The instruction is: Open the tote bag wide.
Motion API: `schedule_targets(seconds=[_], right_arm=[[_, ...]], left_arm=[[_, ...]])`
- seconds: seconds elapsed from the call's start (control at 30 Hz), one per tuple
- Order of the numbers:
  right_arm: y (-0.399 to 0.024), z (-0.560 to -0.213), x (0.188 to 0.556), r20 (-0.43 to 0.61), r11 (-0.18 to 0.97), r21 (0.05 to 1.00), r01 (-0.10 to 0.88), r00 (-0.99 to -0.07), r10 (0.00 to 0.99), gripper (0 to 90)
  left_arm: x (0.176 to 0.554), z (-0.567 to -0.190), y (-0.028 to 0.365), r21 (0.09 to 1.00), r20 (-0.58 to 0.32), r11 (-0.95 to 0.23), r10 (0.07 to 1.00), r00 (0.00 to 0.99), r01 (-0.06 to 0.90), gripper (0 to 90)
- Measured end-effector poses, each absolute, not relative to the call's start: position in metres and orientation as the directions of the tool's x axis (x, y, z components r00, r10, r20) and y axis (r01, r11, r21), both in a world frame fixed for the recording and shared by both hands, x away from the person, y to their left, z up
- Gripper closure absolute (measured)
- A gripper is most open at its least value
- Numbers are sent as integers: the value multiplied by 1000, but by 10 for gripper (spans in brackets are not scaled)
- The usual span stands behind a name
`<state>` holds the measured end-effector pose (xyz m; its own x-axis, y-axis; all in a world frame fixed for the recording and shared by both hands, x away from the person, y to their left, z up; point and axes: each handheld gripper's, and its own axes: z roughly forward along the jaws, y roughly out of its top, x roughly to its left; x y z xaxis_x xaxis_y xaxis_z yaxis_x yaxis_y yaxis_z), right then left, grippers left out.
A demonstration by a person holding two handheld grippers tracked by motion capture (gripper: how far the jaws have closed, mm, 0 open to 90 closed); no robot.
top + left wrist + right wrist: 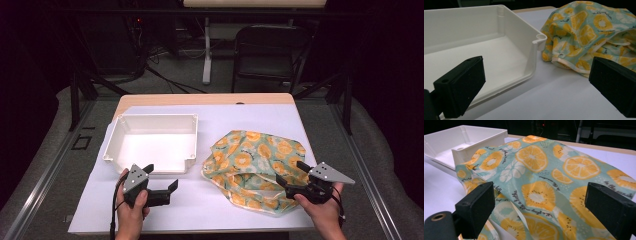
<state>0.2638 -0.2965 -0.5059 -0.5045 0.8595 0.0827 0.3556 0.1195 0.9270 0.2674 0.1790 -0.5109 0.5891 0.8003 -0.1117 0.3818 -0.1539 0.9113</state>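
The right gripper point(291, 176) hovers with its jaws spread wide over the near right edge of the crumpled orange-print cloth point(255, 162), gripping nothing. The left gripper point(162, 182) is also wide open and empty, with the white tray point(151, 122) just beyond it and the cloth to its right.

One white tray point(114, 134), one citrus-print cloth point(252, 155), two grippers.

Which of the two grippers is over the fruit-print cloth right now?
The right gripper: its open jaws reach over the near right edge of the fruit-print cloth. The left gripper, also open, is over bare white table covering, in front of the white tray.
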Motion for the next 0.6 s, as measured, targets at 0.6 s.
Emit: schedule_targets(seconds=[0.6], right_arm=[[-261,-506,279,74,157,921,356,-556,828,111]], left_arm=[[275,-492,134,929,-126,-139,751,648,342,13]])
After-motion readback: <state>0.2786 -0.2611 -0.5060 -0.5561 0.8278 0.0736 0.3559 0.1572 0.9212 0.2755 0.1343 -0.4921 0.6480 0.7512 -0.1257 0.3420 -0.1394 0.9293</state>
